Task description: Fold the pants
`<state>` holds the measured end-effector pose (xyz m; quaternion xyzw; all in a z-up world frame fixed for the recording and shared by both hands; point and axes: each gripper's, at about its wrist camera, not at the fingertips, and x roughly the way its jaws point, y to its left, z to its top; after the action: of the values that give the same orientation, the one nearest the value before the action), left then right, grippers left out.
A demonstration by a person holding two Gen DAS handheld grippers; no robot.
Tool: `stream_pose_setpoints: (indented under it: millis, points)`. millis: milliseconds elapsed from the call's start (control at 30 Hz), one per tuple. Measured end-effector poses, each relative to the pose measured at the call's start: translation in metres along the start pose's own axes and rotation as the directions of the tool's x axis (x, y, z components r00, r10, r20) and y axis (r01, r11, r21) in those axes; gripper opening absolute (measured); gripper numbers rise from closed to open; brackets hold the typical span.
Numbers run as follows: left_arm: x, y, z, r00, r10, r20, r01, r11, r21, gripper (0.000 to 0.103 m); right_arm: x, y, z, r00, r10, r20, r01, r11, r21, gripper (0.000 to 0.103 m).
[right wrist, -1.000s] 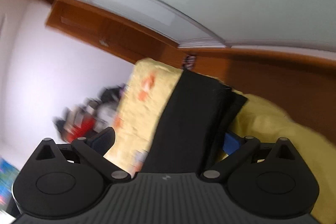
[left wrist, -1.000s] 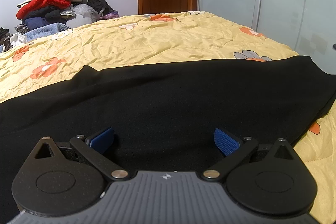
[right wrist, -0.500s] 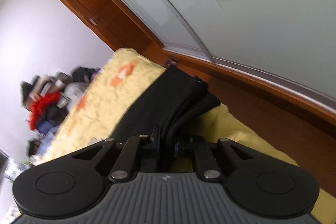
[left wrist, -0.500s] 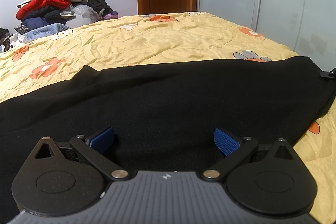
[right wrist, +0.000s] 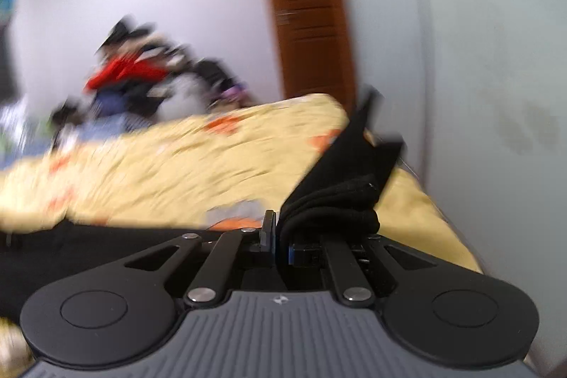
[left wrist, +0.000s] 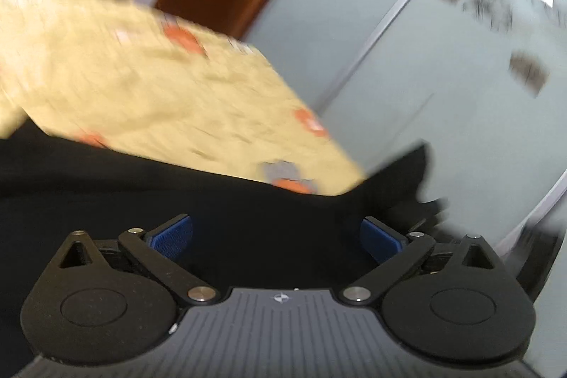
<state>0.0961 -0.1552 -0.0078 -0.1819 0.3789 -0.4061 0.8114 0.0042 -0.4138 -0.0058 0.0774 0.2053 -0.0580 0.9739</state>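
Black pants lie spread across a yellow flowered quilt. In the left wrist view my left gripper hovers over the cloth, its blue pads wide apart with nothing pinched; it is open. At the right, one end of the pants stands raised off the bed. In the right wrist view my right gripper is shut on that bunched end of the pants, which rises in folds from the closed jaws. Both views are blurred by motion.
A heap of clothes is piled at the far side of the bed against the white wall. A brown wooden door and pale sliding wardrobe panels stand close along the bed's right edge.
My right gripper went from open to shut on the pants' end, then rolled and lifted it. My left gripper stayed open, then rose and tilted in the last half second.
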Motion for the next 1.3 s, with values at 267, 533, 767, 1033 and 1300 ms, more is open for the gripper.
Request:
stream_pose_setpoints:
  millis: [267,533,767,1033,1300]
  points:
    - [0.068,0.036,-0.003,0.965,-0.233,-0.12,0.163,0.893,-0.419,0.102,0.013,0.088,-0.035,0.984,0.118,-0.136,-0.153,0.946,-0.286,0.006]
    - [0.092,0.036,-0.004,0.922,-0.361,-0.141,0.229,0.801,-0.554,0.103,0.004,0.076,-0.031,0.993,0.099,-0.062,-0.11,0.976,-0.19,0.006]
    - [0.099,0.039,-0.004,0.927,-0.344,-0.148,0.195,0.78,-0.594,0.103,0.002,0.064,-0.026,0.992,0.117,-0.035,-0.12,0.988,-0.097,0.006]
    - [0.096,0.035,-0.007,0.92,-0.344,-0.188,0.183,0.8,-0.572,0.102,0.004,0.06,-0.019,0.995,0.097,-0.001,-0.097,0.995,-0.034,0.006]
    - [0.094,0.059,-0.004,0.947,-0.289,-0.137,0.123,0.724,-0.678,0.064,0.005,0.092,-0.027,0.983,0.164,-0.083,-0.178,0.959,-0.219,0.006]
